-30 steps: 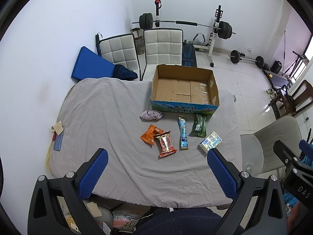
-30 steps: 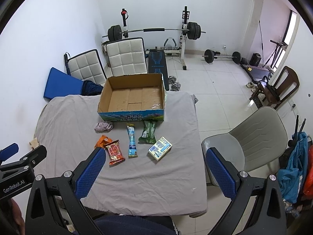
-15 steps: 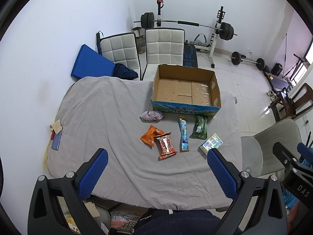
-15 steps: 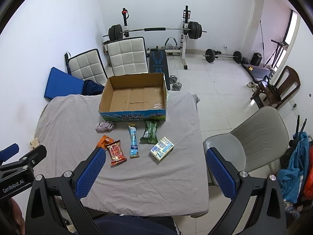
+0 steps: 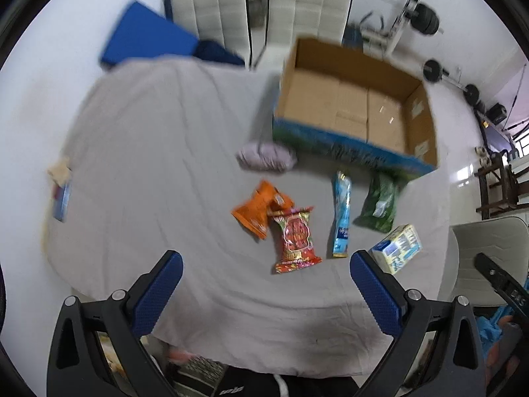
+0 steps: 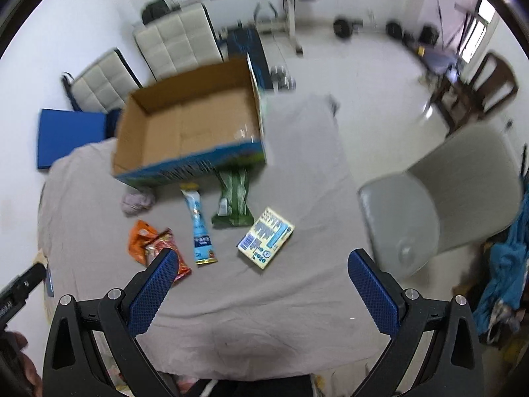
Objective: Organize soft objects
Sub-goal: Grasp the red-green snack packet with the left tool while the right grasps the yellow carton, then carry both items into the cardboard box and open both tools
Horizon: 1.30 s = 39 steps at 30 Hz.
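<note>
Both tongs, left gripper (image 5: 266,289) and right gripper (image 6: 261,286), gape apart; packet labels blur beyond reading.

Bare cloth on the worktop (image 5: 139,152) left and in front of the packets (image 5: 296,236); the open box (image 5: 350,109) blocks the far side, a chair (image 6: 439,198) the right edge.

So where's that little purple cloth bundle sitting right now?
The purple cloth bundle lies on the grey sheet against the cardboard box's front left corner, just beyond the orange snack packet.
</note>
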{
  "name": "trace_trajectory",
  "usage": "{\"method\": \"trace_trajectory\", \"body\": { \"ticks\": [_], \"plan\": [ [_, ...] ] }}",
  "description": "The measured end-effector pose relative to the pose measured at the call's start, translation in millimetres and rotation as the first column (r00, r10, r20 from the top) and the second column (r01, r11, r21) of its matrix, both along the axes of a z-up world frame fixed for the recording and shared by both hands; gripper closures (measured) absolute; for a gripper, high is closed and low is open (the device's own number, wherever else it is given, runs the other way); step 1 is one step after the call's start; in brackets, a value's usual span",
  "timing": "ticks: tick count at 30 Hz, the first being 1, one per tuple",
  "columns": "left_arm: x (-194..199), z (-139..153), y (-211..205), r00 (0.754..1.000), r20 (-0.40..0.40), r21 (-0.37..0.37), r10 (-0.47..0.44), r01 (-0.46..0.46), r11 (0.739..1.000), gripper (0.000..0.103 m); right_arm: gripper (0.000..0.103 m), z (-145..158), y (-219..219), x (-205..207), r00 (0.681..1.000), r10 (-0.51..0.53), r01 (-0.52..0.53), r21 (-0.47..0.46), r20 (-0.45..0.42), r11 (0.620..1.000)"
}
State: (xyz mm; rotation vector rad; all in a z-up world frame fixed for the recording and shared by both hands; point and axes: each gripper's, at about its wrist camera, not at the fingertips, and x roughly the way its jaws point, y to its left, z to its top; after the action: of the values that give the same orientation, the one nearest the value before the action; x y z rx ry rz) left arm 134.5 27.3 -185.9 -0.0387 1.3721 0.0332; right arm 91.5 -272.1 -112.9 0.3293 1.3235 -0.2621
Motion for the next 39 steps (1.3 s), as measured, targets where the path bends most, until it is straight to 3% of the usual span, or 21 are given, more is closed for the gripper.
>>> {"method": "trace_trajectory", "body": {
  "ticks": [7, 14, 17, 19, 22, 25, 30, 31, 34, 39],
  "plan": [
    [33.7, -115.2, -24.2, 0.981, -0.194, -0.035, -0.016, 0.01, 0.999, 0.0, 0.001, -134.3, -15.9, 38.6, 0.98, -0.045, 0.058, 0.065, -0.191, 0.996],
    [53.8, -188.1, -36.2, 0.948, -0.319, -0.078, -0.006, -0.02, 0.997, 0.007, 0.009, -218.3, -17.7, 50.6, 0.938, -0.104, 0.169, 0.175, -0.332, 0.97],
    [58.1, -213.0, -35.5, 0.932, -0.361, -0.078, 0.006, -0.036, 0.996, 0.013, 0.012, -239.3, -12.3, 54.6, 0.929, -0.108, 0.185, 0.192, -0.355, 0.964],
    [59.6, -226.2, -34.7, 0.925, -0.381, -0.068, 0.013, -0.042, 0.997, 0.018, 0.021, -250.0, -6.8, 56.4, 0.921, -0.089, 0.17, 0.187, -0.379, 0.968],
    [58.9, -240.7, -34.8, 0.913, -0.407, -0.07, 0.016, -0.048, 0.996, 0.031, 0.027, -255.2, 3.0, 56.5, 0.927, -0.004, 0.073, 0.17, -0.375, 0.983],
    [57.4, -256.3, -40.0, 0.899, -0.439, -0.04, 0.002, -0.022, 0.999, 0.032, 0.029, -258.2, 19.7, 55.3, 0.911, 0.121, -0.082, 0.115, -0.395, 0.99],
    [58.1, -256.2, -45.9, 0.913, -0.409, -0.021, 0.002, -0.012, 1.0, 0.03, 0.029, -265.2, 37.3, 53.2, 0.892, 0.182, -0.172, 0.062, -0.413, 0.983],
    [57.2, -255.5, -46.8, 0.915, -0.402, -0.021, -0.001, -0.008, 1.0, 0.033, 0.029, -268.0, 40.5, 53.2, 0.89, 0.188, -0.179, 0.061, -0.415, 0.982],
    [55.9, -247.9, -60.6, 0.926, -0.375, -0.022, -0.038, 0.032, 0.999, 0.058, 0.03, -274.8, 42.8, 47.2, 0.891, 0.197, -0.183, 0.073, -0.41, 0.98],
    [41.6, -246.9, -75.7, 0.931, -0.361, 0.019, -0.057, 0.069, 0.997, 0.059, 0.035, -279.3, 30.8, 32.0, 0.894, 0.215, -0.201, 0.078, -0.394, 0.977]
  ]
}}
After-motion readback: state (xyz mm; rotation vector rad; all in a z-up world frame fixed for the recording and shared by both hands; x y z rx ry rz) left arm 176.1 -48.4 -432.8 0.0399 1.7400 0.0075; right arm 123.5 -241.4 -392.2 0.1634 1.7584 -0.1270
